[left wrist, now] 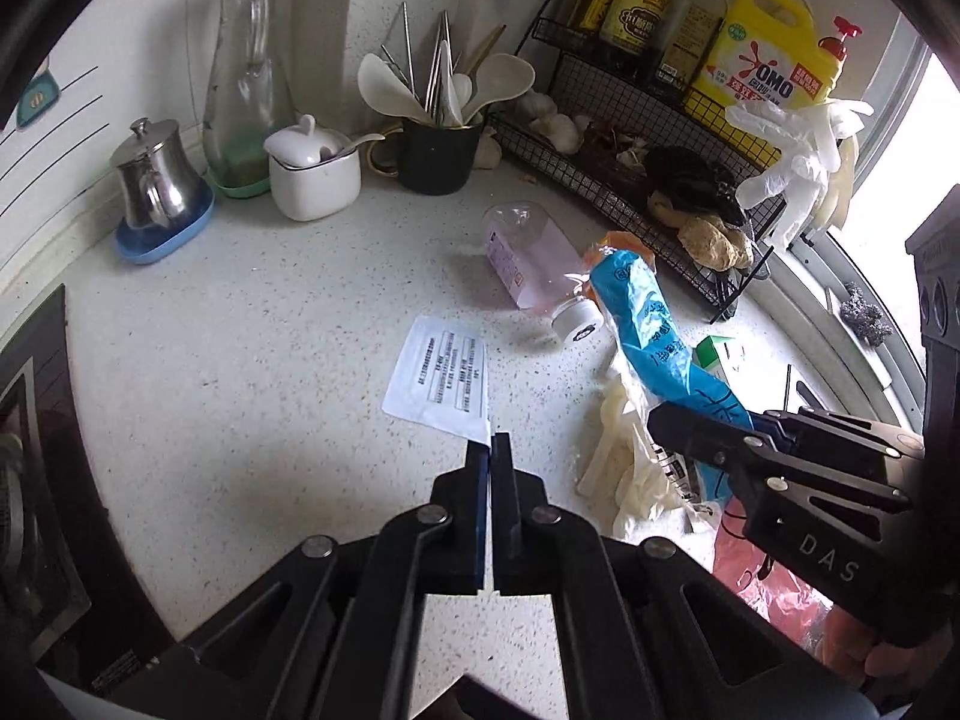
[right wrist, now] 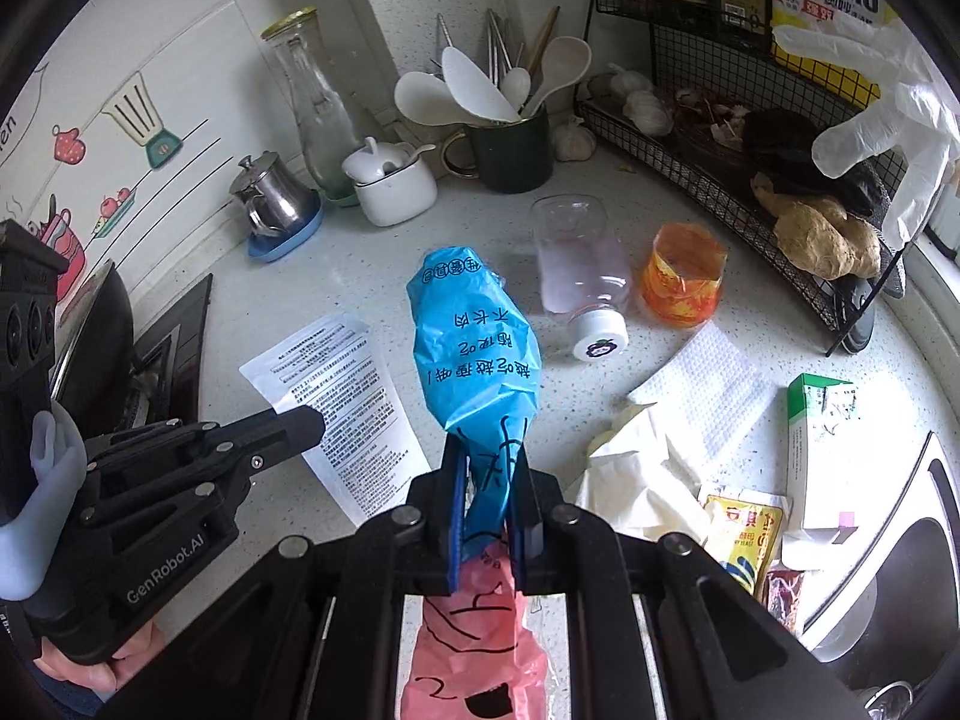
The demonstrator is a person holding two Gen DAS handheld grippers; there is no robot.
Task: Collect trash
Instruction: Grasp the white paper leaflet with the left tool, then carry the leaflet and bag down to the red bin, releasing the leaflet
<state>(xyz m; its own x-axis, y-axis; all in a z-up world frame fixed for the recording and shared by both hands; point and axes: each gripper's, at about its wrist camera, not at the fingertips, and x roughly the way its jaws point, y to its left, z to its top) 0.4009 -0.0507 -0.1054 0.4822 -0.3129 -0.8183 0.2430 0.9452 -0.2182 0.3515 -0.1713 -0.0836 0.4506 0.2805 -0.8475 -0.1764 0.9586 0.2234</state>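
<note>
Pinching the near corner of the paper sheet [left wrist: 441, 375], left gripper [left wrist: 492, 450] is clenched on it; sheet runs away over the table [left wrist: 270, 330]. Right gripper [right wrist: 487, 468] grips blue bag [right wrist: 474, 336], w/ bottle [right wrist: 579, 267] further right.

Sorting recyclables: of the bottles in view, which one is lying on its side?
The clear plastic bottle with the white cap, lying on the counter beside the orange wrapper. The tall glass bottle and the sauce bottles on the wire rack stand upright.
</note>
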